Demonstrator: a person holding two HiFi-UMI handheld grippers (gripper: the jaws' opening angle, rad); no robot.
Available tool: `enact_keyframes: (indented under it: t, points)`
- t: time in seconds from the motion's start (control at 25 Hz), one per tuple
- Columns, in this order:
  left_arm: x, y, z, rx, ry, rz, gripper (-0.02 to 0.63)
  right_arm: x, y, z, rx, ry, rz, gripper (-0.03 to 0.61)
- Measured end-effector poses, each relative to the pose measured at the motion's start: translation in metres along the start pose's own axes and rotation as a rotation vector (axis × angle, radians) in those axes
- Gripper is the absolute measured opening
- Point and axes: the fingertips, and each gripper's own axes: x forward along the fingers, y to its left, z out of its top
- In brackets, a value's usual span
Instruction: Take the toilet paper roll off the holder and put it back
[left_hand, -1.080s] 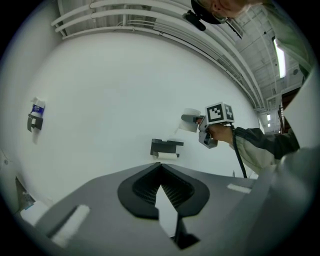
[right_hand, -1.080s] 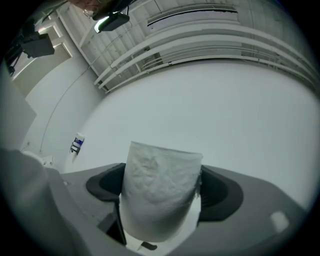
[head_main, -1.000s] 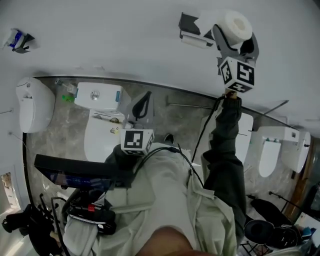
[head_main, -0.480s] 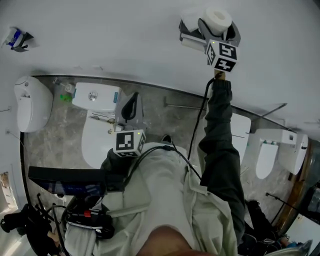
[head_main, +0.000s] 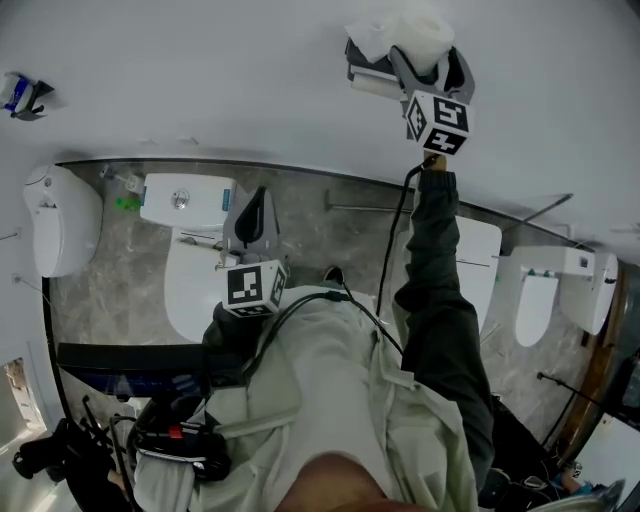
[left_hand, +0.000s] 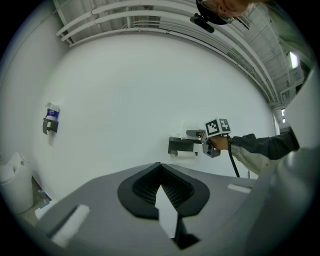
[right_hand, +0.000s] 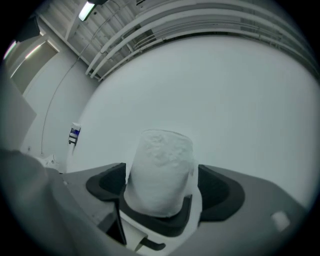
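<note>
Got roll (head_main: 425, 28) clamped in right gripper (head_main: 432, 62), jaws spread to roll width, one pad each side. Held up high at far wall (head_main: 200, 80) on an outstretched arm in dark sleeve (head_main: 440, 290). Placed just right of holder (head_main: 362, 70), about level with its top. Can't tell whether touching it or seated on it. Loose sheet off roll's left side, overlapping holder top. In right gripper view: upright between the jaws, end toward bare white wall.

Left gripper (head_main: 250, 212) low and near, well apart from holder, aimed at same wall. Jaws closed tip to tip, nothing between. In left gripper view: holder as dark bracket on wall, right gripper just beside its right end, marker cube facing camera.

Black cable (head_main: 395, 260) down from right gripper along the sleeve.

Also on wall, far left: small bracket (head_main: 18, 92) with blue-and-white item.

On floor below:
- toilet (head_main: 190, 265) under left gripper
- white unit (head_main: 60, 215) left of toilet
- second toilet (head_main: 485, 265) partly behind the sleeve
- third white fixture (head_main: 535, 300) farther right

Dark gear and cables at near left by the legs, too cluttered to tell apart.
</note>
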Motion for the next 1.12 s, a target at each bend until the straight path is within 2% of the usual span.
enact_keyframes:
  t: [0.16,0.28,0.36,0.4,0.44,0.48,0.52,0.64,0.84,1.12]
  points:
    - [0.004,-0.002,-0.003,-0.005,0.008,-0.01,0.008,-0.039,0.002,-0.014,0.114,0.013,0.007,0.444]
    - [0.011,-0.005,-0.005,-0.006,0.01,-0.031,0.008,-0.074,0.021,-0.017,0.087,0.013,0.045,0.439]
    - [0.016,-0.01,-0.007,-0.008,0.014,-0.052,0.008,-0.096,0.041,-0.013,0.066,0.002,0.08,0.392]
    - [0.017,-0.014,-0.007,-0.01,0.016,-0.065,0.008,-0.108,0.05,-0.01,0.069,-0.01,0.092,0.348]
    - [0.019,-0.017,-0.008,-0.011,0.016,-0.078,0.008,-0.12,0.059,-0.006,0.08,-0.023,0.103,0.265]
    - [0.019,-0.021,-0.008,-0.011,0.016,-0.091,0.008,-0.131,0.068,-0.003,0.095,-0.036,0.115,0.097]
    - [0.02,-0.024,-0.008,-0.012,0.015,-0.104,0.008,-0.14,0.076,-0.001,0.112,-0.047,0.127,0.002]
    - [0.021,-0.034,-0.008,-0.015,0.016,-0.142,0.008,-0.163,0.091,0.003,0.14,-0.051,0.136,0.002]
    - [0.02,-0.04,-0.009,-0.013,0.017,-0.173,0.008,-0.195,0.097,0.005,0.22,-0.056,0.089,0.002]
    - [0.019,-0.057,-0.011,-0.011,0.031,-0.227,0.008,-0.228,0.089,-0.002,0.244,-0.024,0.018,0.002]
